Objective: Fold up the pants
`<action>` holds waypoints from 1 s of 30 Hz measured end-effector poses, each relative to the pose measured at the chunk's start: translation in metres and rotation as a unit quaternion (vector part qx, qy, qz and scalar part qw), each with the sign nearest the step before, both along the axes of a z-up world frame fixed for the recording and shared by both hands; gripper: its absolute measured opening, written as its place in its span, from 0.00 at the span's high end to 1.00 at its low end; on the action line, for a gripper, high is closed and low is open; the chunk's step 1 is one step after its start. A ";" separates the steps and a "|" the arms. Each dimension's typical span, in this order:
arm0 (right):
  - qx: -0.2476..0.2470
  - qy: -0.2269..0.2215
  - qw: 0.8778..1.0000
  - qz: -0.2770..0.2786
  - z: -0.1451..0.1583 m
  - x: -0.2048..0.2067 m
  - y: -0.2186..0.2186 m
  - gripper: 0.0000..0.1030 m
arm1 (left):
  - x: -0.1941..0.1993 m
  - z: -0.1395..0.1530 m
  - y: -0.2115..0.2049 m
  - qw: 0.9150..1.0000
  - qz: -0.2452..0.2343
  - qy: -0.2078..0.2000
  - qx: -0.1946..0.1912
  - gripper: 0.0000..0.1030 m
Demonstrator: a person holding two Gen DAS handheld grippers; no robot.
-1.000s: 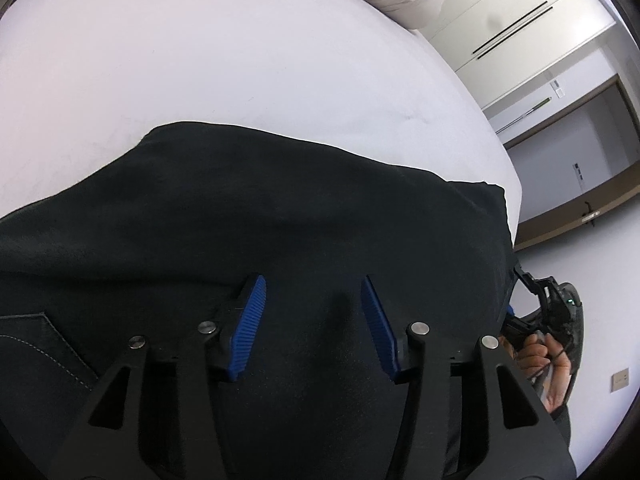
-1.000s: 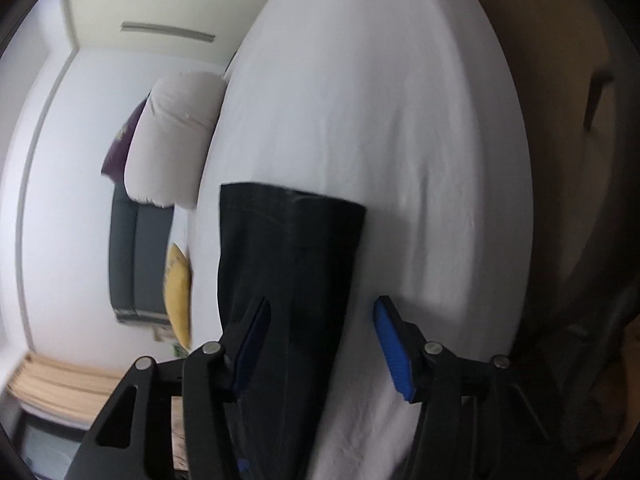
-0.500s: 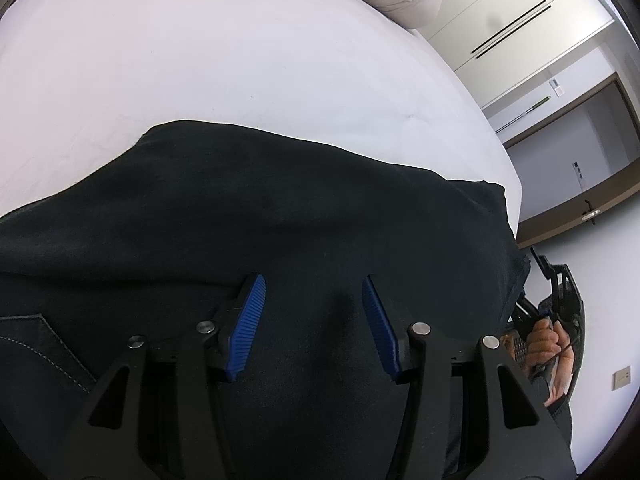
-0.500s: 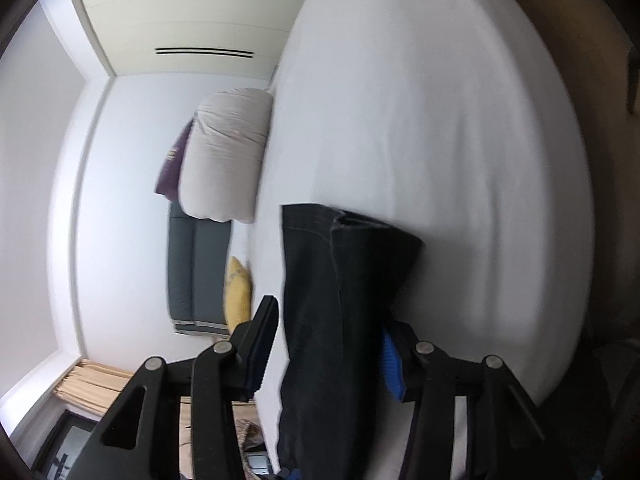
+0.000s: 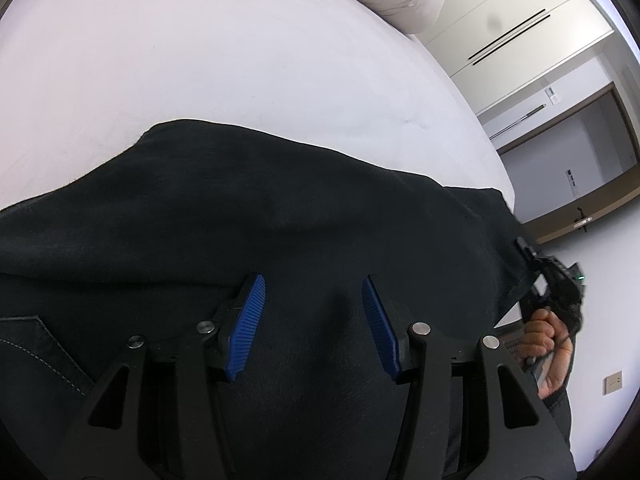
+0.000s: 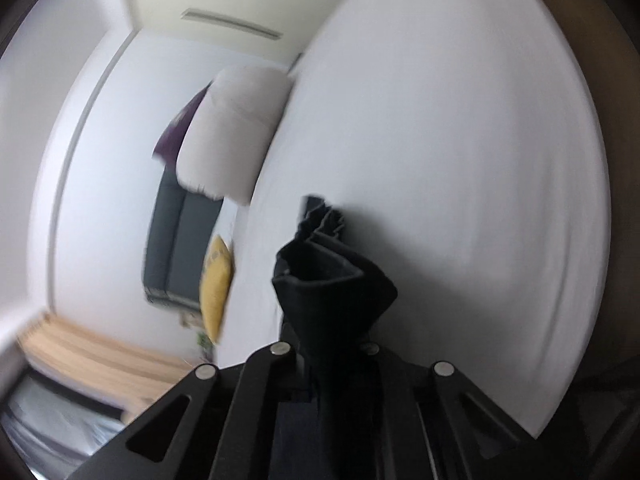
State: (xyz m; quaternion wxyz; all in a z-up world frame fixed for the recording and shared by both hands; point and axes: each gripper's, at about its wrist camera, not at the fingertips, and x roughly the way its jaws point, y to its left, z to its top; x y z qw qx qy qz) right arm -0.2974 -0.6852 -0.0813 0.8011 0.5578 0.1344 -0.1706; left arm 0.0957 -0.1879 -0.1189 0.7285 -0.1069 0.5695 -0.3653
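Pinching the pants (image 6: pixel 332 280) hem, the right tongs (image 6: pixel 332 354) have just closed; left tongs (image 5: pixel 312 316) stay spread above them: carry the hem over slowly

The dark, near-black pants (image 5: pixel 280 216) lie spread on the white bed (image 5: pixel 200 60), filling the view beneath and ahead of the left tool (image 5: pixel 312 316), with pale pocket stitching to its left. Their leg end (image 6: pixel 332 280) rises bunched and pleated from between the right tool's (image 6: pixel 326 350) closed tips, lifted clear of the sheet.
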 end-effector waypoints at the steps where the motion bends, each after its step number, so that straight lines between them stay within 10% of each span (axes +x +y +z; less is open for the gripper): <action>1: -0.031 0.012 0.999 0.016 0.014 0.008 0.012 0.93 | 0.000 0.000 0.002 1.000 0.002 0.002 -0.004 0.52; 6: -0.186 0.080 0.969 0.139 0.065 0.062 0.106 0.93 | 0.001 0.004 0.011 1.000 0.015 0.008 -0.013 0.52; 12: -0.351 0.160 0.874 0.295 0.058 0.113 0.259 0.93 | 0.001 0.007 0.032 0.999 0.029 0.016 -0.032 0.54; 15: -0.369 0.194 0.848 0.327 0.034 0.127 0.290 0.93 | -0.001 0.009 0.043 0.998 0.036 0.018 -0.041 0.69; 23: -0.427 0.217 0.816 0.323 0.029 0.123 0.312 0.93 | -0.001 0.009 0.064 0.991 0.055 0.063 -0.104 0.80; 30: -0.488 0.217 0.776 0.336 0.035 0.113 0.352 0.93 | 0.011 -0.005 0.082 0.962 0.087 0.185 -0.179 0.84</action>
